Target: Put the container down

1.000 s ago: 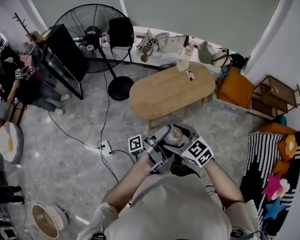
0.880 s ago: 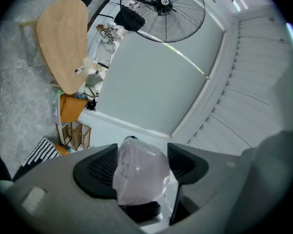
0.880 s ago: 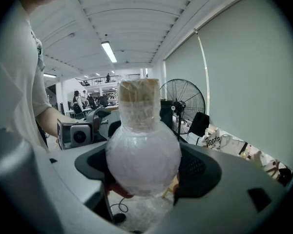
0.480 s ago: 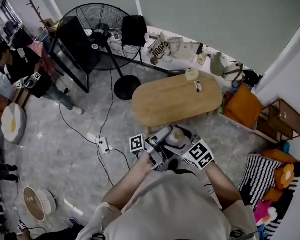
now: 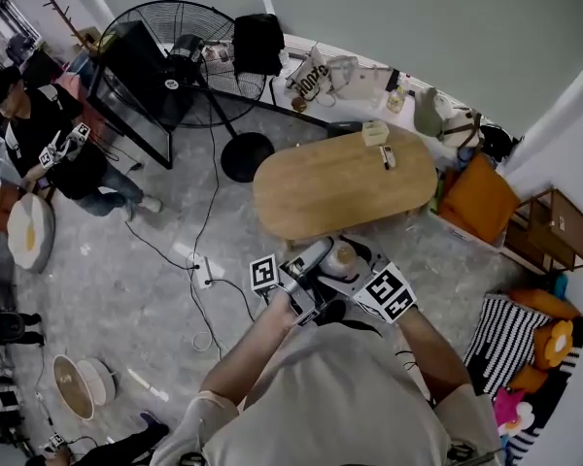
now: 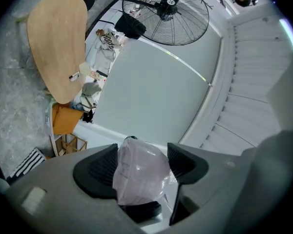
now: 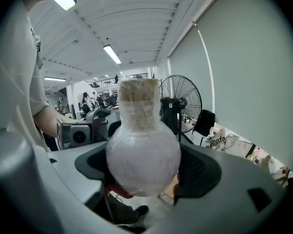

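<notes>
An oval wooden desk (image 5: 321,202) stands on a grey marbled floor (image 5: 126,299). Near the desk's far edge, toward its right end, sit a small pale box (image 5: 374,133) and, just beside it, a slim small object (image 5: 387,157) too small to identify. Beyond the left end stands a black pedestal fan (image 5: 187,51). An orange cushion (image 5: 478,202) lies off the right end. A white power strip (image 5: 203,273) lies on the floor.

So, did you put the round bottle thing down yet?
Not yet; nothing looks done. The round, plastic-wrapped container with a tan neck is up in the air, squeezed by the right gripper; the left gripper pinches its clear wrapping too. To do: lower it somewhere, maybe onto the oval wooden table, and let go.
</notes>
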`<state>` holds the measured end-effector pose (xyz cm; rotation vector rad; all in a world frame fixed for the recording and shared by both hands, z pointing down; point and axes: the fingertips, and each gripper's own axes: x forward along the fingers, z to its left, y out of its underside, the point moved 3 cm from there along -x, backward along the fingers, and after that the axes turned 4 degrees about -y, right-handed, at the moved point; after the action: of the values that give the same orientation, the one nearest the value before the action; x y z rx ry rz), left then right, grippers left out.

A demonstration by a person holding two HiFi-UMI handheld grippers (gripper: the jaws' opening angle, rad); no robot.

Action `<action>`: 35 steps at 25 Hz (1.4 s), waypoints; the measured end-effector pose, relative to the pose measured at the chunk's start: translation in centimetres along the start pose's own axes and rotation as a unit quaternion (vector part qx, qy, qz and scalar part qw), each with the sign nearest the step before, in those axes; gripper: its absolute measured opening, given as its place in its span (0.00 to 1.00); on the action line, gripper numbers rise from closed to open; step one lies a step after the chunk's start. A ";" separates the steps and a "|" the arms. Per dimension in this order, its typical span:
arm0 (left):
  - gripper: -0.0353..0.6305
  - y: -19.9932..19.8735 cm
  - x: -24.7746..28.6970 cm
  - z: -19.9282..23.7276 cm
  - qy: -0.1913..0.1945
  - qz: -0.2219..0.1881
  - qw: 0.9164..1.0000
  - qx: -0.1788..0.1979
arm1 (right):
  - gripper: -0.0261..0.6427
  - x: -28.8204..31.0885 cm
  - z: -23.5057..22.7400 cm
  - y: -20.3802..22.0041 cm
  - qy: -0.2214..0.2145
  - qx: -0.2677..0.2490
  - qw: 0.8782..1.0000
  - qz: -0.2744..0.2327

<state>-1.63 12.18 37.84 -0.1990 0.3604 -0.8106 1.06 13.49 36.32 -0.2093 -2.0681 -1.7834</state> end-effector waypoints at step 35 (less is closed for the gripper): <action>0.53 -30.1 12.5 10.0 -0.130 0.106 0.985 -0.042 | 0.63 18.3 -27.9 6.3 0.118 0.161 0.979 0.034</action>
<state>-9.98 -16.98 53.37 -0.3359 0.1649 -0.5514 -7.70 -15.23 52.20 0.0239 -2.1095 -1.3364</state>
